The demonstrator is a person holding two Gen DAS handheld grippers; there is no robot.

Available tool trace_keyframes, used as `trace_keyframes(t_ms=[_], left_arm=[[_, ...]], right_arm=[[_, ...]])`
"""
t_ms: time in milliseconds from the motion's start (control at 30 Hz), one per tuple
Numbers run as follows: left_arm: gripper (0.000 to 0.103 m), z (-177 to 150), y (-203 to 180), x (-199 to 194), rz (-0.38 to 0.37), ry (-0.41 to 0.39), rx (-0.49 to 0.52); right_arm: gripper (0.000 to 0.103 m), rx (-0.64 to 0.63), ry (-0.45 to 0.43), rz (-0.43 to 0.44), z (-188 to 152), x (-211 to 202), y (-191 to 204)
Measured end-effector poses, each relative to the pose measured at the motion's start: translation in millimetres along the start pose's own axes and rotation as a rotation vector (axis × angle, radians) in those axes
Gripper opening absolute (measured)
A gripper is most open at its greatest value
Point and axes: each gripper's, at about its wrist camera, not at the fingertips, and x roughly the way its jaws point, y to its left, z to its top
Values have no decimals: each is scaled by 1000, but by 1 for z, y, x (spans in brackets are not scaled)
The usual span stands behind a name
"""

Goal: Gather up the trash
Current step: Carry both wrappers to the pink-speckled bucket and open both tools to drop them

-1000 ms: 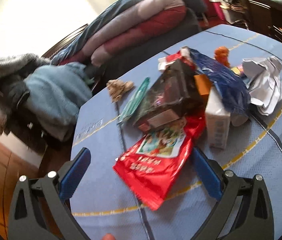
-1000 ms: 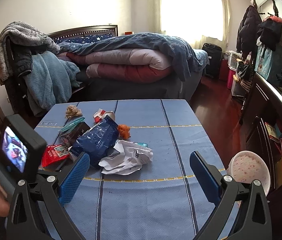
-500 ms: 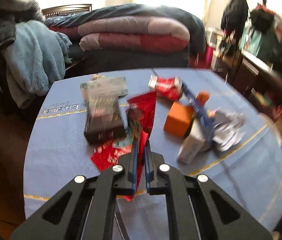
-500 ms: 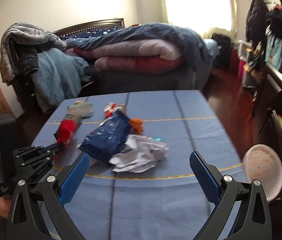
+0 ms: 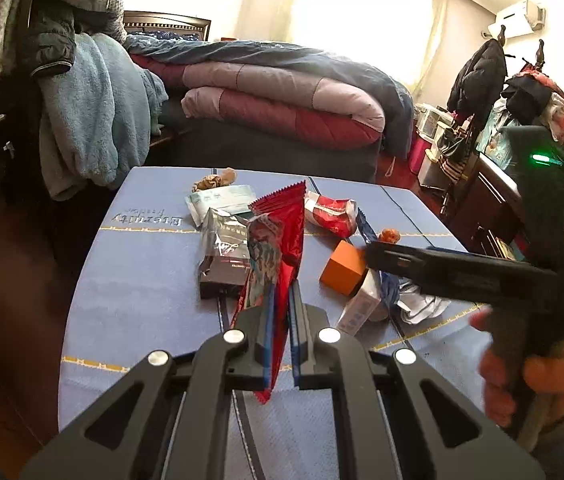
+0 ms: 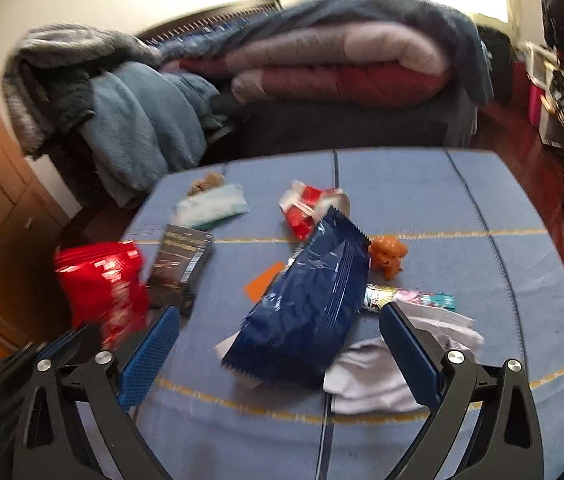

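Two grippers: left gripper (image 5: 280, 312) clamped on red snack wrapper (image 5: 277, 240), lifted; right gripper (image 6: 282, 344) spread wide above blue snack bag (image 6: 306, 304).

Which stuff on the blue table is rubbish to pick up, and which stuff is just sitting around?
Rubbish to collect:
red wrapper, pinched in the left gripper
blue snack bag, in front of the open right gripper
crumpled white paper
dark packet
crushed red-and-white packet

Just sitting around:
orange toy dog
folded quilts
blue fleece
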Motion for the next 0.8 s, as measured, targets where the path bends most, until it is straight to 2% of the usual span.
trace_keyframes(t_ms=[100, 133, 233, 300, 367, 400, 500, 800], left_arm=[[9, 0, 1, 0, -19, 0, -1], [9, 0, 2, 1, -19, -3, 3], [9, 0, 0, 0, -31, -9, 11], [9, 2, -3, -2, -44, -15, 13], [9, 3, -5, -4, -49, -21, 16], [9, 3, -8, -5, -55, -24, 19], [9, 5, -20, -9, -64, -35, 31], [9, 9, -65, -25, -140, -58, 73]], right_arm=[[81, 70, 70, 31, 4, 21, -10], [74, 80, 70, 50, 4, 22, -12], [45, 96, 66, 19, 4, 17, -16], [36, 121, 74, 31, 2, 13, -25], [20, 145, 60, 52, 1, 7, -32], [16, 153, 49, 61, 0, 2, -36], [14, 165, 17, 80, -4, -15, -44], [14, 119, -82, 26, -22, -80, -57]])
